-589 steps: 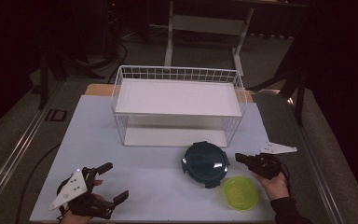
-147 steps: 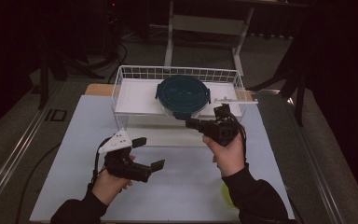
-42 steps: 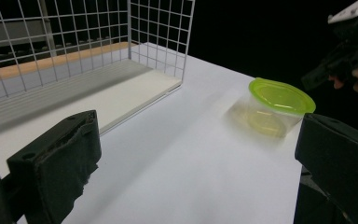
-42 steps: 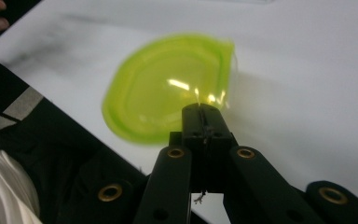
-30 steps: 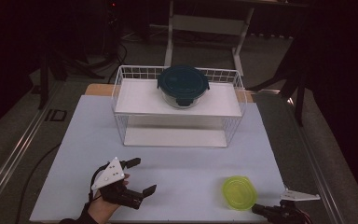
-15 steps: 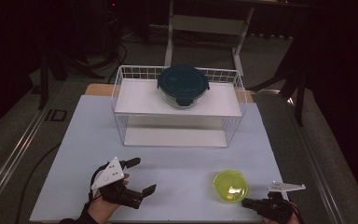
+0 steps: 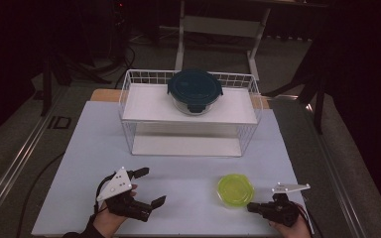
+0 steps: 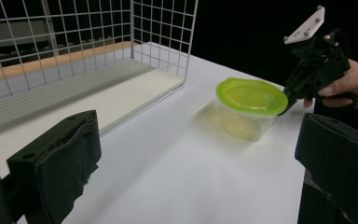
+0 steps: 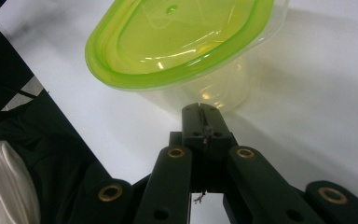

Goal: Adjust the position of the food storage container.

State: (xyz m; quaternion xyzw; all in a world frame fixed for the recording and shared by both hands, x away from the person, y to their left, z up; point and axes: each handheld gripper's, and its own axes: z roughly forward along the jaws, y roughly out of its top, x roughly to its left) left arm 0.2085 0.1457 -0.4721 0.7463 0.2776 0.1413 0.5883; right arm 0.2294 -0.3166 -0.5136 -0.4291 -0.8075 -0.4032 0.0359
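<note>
The right tongs [image 7: 252, 207] are clenched with nothing between the jaws, their tip just beside the tub [image 7: 235, 190], under the lid's rim, probably to nudge it across the counter [image 7: 188, 173] rather than lift it. The left tongs [image 7: 151, 187] rest released, well apart from the tub, apparently waiting. The tub is small, clear plastic, with a translucent lime-green lid; it looks empty and light, so likely to slide easily.

High view looks down from above — both gripper views sit low, sharing the green-lidded tub [image 8: 251, 109].
</note>
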